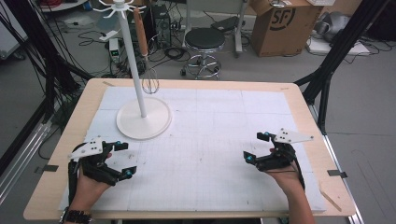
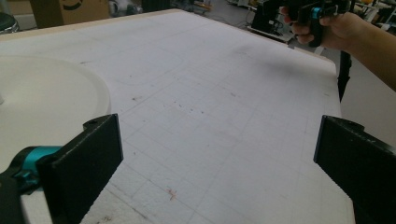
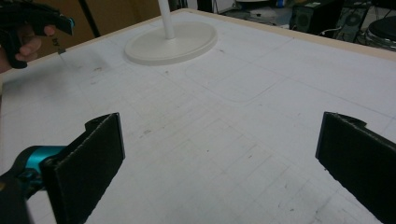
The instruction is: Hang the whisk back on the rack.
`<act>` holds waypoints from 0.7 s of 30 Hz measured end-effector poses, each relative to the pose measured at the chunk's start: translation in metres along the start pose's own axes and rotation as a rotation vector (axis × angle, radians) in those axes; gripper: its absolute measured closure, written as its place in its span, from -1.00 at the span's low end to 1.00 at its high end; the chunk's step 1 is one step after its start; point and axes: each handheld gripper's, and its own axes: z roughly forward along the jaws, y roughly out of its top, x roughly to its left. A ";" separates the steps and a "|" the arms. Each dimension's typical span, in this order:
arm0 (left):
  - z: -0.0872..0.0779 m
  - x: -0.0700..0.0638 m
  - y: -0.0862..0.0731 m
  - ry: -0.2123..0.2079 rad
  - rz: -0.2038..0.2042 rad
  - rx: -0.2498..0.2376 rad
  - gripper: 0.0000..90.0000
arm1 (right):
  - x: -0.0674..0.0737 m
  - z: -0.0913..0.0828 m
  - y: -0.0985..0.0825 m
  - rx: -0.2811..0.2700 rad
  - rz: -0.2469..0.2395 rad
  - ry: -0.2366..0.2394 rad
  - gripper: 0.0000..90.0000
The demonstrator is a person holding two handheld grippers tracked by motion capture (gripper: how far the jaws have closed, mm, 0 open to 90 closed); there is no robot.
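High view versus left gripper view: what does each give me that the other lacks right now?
High view alone: the whisk hanging from the white stand's hooks, the stand's pole, the stool, the cardboard box and the left gripper from outside. Left gripper view alone: a close look between its own open jaws at bare mat. Shared: the stand's round base, the white gridded mat and the right gripper, open and empty.

Mat (image 1: 210,140): white, faint grid, dark scuffs. Tabletop (image 1: 100,88): pale wood edge. Stand (image 1: 143,120): white. Whisk (image 1: 145,56): brown handle, metal wires. Both grippers (image 1: 122,159) (image 1: 258,147): black, teal accents.
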 end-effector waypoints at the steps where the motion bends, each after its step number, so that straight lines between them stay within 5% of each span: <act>1: 0.000 0.000 0.000 0.000 0.002 0.001 -0.96 | -0.001 0.000 -0.001 0.009 -0.011 -0.005 -0.99; 8: 0.000 0.000 0.001 -0.001 0.002 -0.002 -0.96 | -0.004 -0.004 -0.003 -0.020 0.010 -0.003 -0.99; 21: 0.002 -0.002 0.000 0.000 -0.005 0.002 -0.96 | -0.005 0.002 -0.008 0.012 0.013 0.008 -0.99</act>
